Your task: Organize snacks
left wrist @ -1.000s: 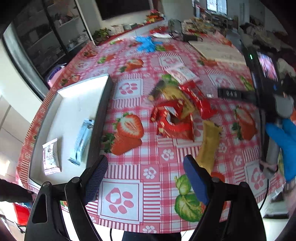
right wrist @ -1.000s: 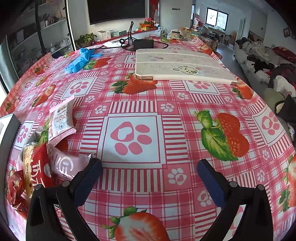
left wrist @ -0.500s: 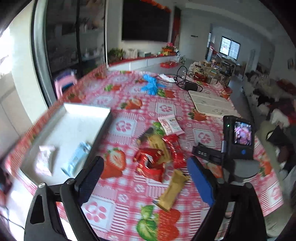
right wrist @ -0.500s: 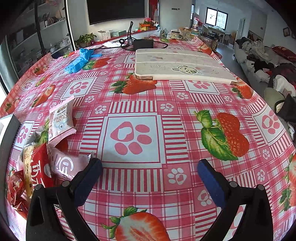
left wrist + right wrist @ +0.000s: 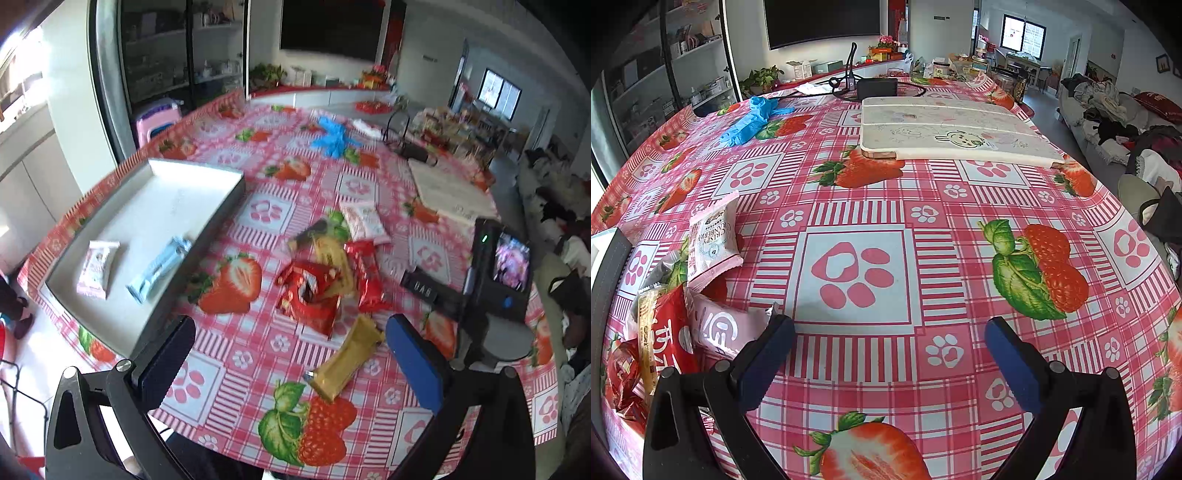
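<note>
Left wrist view now sits higher and farther back from the snack pile (image 5: 325, 284) than a second ago, so more of the surface (image 5: 266, 354) shows. The left gripper (image 5: 288, 354) is spread wide and holds nothing. Left of the pile, the white tray (image 5: 199, 177) has two packets in it. The right gripper (image 5: 888, 354) has not moved; it is spread wide too, just right of the pile. Most snacks still need moving, I think

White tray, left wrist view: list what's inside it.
The white tray holds two snacks near its close end: a pale pink packet and a light blue bar beside it, apart. The rest of the floor shows bare. The near corner is covered by the left gripper's finger.
</note>
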Demonstrator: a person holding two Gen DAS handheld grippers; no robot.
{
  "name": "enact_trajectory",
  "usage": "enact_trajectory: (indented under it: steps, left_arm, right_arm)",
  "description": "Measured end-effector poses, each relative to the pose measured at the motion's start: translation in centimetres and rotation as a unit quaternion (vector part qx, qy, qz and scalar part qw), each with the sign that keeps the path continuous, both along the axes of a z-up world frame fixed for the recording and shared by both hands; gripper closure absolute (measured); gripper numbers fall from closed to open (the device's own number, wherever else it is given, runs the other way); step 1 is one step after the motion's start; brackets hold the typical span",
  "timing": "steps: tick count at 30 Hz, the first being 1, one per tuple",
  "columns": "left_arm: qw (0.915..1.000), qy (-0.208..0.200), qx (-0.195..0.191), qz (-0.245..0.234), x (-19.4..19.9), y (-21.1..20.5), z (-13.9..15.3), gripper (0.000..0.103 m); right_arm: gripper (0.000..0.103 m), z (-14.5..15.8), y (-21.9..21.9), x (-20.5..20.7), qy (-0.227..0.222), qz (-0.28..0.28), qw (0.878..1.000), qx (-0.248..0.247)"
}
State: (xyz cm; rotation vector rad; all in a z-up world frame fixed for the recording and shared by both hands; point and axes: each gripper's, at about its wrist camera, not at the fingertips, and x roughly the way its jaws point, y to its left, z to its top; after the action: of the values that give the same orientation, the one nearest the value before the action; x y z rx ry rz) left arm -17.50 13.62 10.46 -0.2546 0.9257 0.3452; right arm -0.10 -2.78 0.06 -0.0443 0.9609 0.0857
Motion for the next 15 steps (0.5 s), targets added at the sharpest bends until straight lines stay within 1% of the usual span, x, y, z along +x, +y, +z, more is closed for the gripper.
enact_trajectory:
  steps: [3, 5, 7, 9, 11, 13, 15]
  left_arm:
    - [0.9999, 0.01, 0.001, 0.007, -0.5, 0.1, -0.9, 0.0]
    - [0.9997, 0.013, 0.01, 0.019, -1.1, 0.5, -0.9, 0.0]
    - [0.9991, 0.013, 0.013, 0.038, -1.7, 1.2, -0.7, 0.0]
    - [0.9985, 0.005, 0.003, 0.054, -2.6, 2.0, -0.7, 0.0]
    - [0.9982, -0.001, -0.008, 0.059, -3.0, 2.4, -0.9, 0.0]
    - [0.9979, 0.006, 0.013, 0.064, -3.1, 1.9, -1.0, 0.0]
    - [0.9973, 0.005, 0.025, 0.07, -3.3, 1.8, -1.0, 0.0]
  right_arm:
    - [0.0, 0.0, 0.0, 0.0, 0.0, 0.0, 1.0, 0.0]
    - [0.0, 0.0, 0.0, 0.0, 0.0, 0.0, 1.0, 0.0]
    - [0.0, 0.0, 0.0, 0.0, 0.0, 0.0, 1.0, 0.0]
    - [0.0, 0.0, 0.0, 0.0, 0.0, 0.0, 1.0, 0.0]
    - [0.0, 0.0, 0.0, 0.0, 0.0, 0.0, 1.0, 0.0]
    - [0.0, 0.0, 0.0, 0.0, 0.0, 0.0, 1.0, 0.0]
    - [0.0, 0.0, -0.1, 0.0, 0.0, 0.0, 1.0, 0.0]
